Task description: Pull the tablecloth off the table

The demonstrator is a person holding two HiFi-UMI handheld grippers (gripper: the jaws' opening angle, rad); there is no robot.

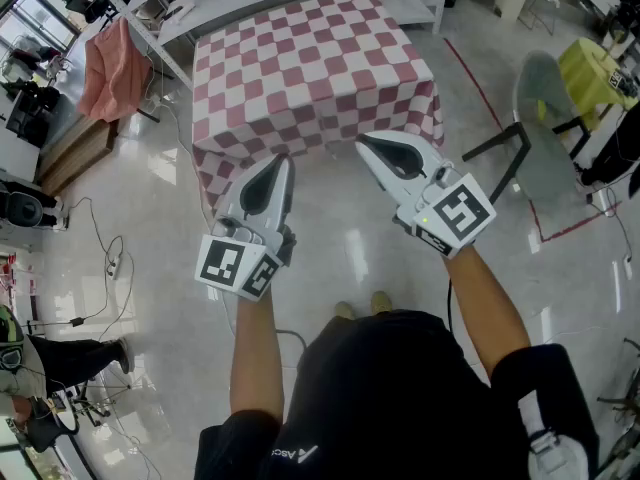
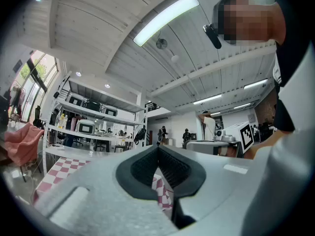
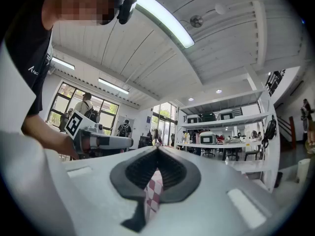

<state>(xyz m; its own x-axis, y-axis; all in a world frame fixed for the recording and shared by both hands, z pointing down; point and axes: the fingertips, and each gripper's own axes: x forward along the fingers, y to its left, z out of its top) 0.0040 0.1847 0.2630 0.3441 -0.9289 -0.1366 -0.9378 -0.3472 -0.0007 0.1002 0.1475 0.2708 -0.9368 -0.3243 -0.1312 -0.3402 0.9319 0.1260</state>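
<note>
**A:** Head view first, and the checked tablecloth [image 1: 310, 68] lies spread flat over the table, which it hides completely, and it hangs down the near side. Both tools are right at that near edge, left gripper [image 1: 278, 160] and right gripper [image 1: 362, 144] side by side, noses on the hem.

**B:** Closed?

**A:** Both look pressed together from up here. Now the left gripper view: the left gripper [image 2: 158, 146] has its jaws meeting at the tip. A fold of red-and-white tablecloth [image 2: 161, 188] shows in the gap under the pads, so I read that as a pinch.

**B:** And the right gripper view?

**A:** Clearer there. The right gripper [image 3: 157, 149] is tight, with a strip of tablecloth [image 3: 153, 195] hanging straight down out of the pads.

**B:** So where are we?

**A:** Grip made, pull not yet begun, I'd say. The next move calls for drawing both hands back toward the body, together and level, so neither pinch slips
</note>
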